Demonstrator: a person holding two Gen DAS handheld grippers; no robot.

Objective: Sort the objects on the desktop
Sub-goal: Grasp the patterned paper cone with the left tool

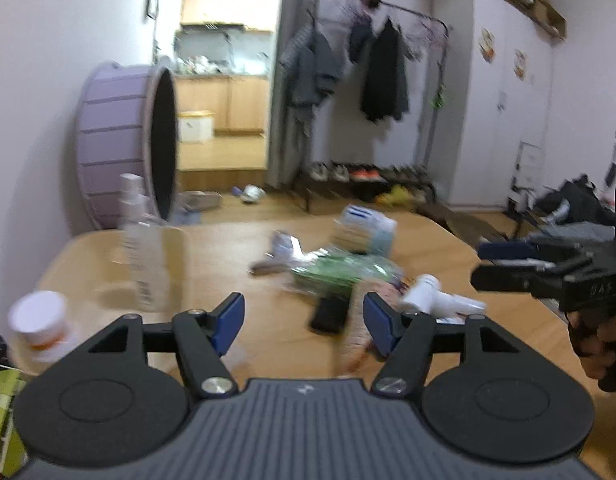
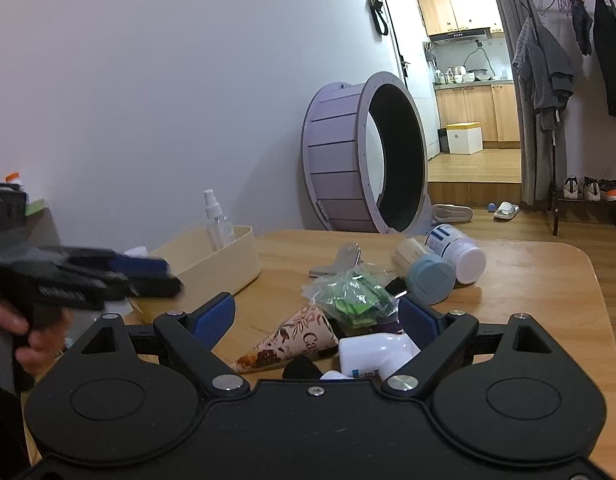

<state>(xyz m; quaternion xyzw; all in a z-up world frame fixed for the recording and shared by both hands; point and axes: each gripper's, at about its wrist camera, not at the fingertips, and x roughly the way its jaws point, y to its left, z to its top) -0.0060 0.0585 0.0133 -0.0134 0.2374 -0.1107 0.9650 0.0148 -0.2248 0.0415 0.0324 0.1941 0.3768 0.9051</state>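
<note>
Left wrist view: the left gripper (image 1: 304, 322) hangs over the near edge of the wooden counter (image 1: 236, 248), jaws spread wide with nothing between them. The picture is smeared, so details are uncertain. Ahead lies the heap to be sorted: a crinkly green packet (image 1: 339, 274), a blue-and-white bottle (image 1: 365, 228) on its side beyond it, a white tube (image 1: 435, 300) to the right and a dark flat thing (image 1: 327, 316) nearest. A clear spray bottle (image 1: 142, 248) stands at the left, a white jar (image 1: 38, 324) nearer still. The right gripper (image 1: 511, 264) comes in from the right edge.

Right wrist view: the right gripper (image 2: 315, 320) sits low over the heap, jaws wide and empty, with a paper cone (image 2: 288, 340) and the white tube (image 2: 377, 354) lying between the pads. The green packet (image 2: 349, 296) lies just beyond, the blue-and-white bottle (image 2: 457, 252) and a cup with a blue lid (image 2: 425, 272) farther right. A cream bin (image 2: 216, 256) with the spray bottle (image 2: 218, 220) stands far left; the left gripper (image 2: 148, 276), blurred, is near it.

The cone looks light and crushable, best pinched gently across its wide end. The tube seems stiff but smooth, so take it mid-body. The packet is limp and slippery; pinch a bunched fold.
</note>
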